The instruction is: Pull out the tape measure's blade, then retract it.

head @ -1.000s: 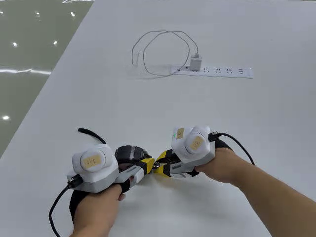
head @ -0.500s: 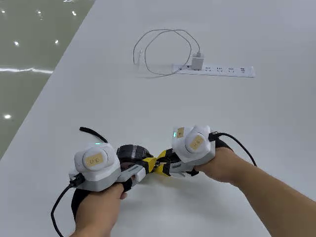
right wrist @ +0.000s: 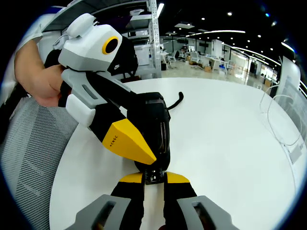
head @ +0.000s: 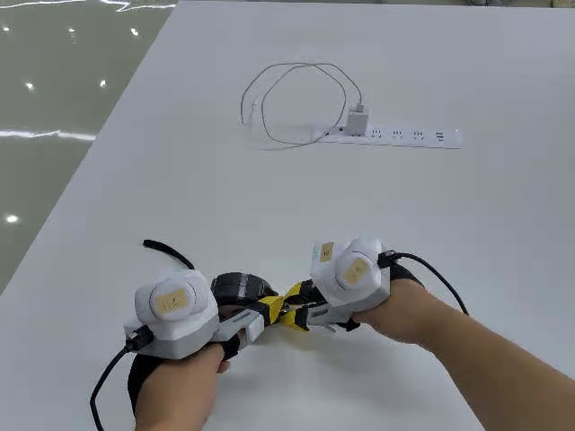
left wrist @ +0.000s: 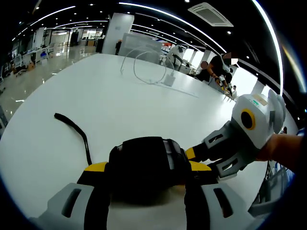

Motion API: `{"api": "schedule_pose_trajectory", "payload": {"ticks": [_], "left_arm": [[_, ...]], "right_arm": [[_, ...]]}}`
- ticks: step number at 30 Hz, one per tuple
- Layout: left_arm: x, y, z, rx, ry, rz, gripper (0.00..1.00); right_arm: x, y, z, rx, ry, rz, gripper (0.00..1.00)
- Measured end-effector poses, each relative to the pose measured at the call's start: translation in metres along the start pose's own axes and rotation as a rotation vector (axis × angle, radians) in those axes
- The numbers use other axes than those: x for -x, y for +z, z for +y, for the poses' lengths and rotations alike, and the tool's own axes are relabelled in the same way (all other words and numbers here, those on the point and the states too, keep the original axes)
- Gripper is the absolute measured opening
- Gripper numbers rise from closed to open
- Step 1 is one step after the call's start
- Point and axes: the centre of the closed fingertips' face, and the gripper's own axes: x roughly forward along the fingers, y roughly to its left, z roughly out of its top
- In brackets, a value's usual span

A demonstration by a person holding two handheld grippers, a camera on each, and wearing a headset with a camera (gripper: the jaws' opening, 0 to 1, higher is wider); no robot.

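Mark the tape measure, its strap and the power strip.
tape measure (left wrist: pixel 144 165), left gripper view, top of the black case.
strap (left wrist: pixel 81 136), left gripper view, midway along its length.
power strip (head: pixel 404 136), head view, middle of its top face.

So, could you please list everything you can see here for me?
tape measure: one, black, held between the grippers at the near edge of the table
strap: one, black, lying left of the tape measure
power strip: one, white, far side of the table
charger: one, white, plugged into the power strip
cable: one, white, looped left of the charger
table: one, white
left gripper: one, white, grey and yellow, shut on the tape measure's case
right gripper: one, same colours, shut on the blade tip
hands: two, holding the grippers
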Motion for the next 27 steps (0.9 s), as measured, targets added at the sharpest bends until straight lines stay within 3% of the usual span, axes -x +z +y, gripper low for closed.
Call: {"api": "schedule_pose_trajectory", "payload": {"ticks": [27], "left_arm": [[0.0, 0.0003, -0.0007, -0.009, 0.006, -0.01, 0.61]], "right_arm": [[0.003, -0.0019, 0.0001, -0.022, -0.015, 0.0, 0.15]]}}
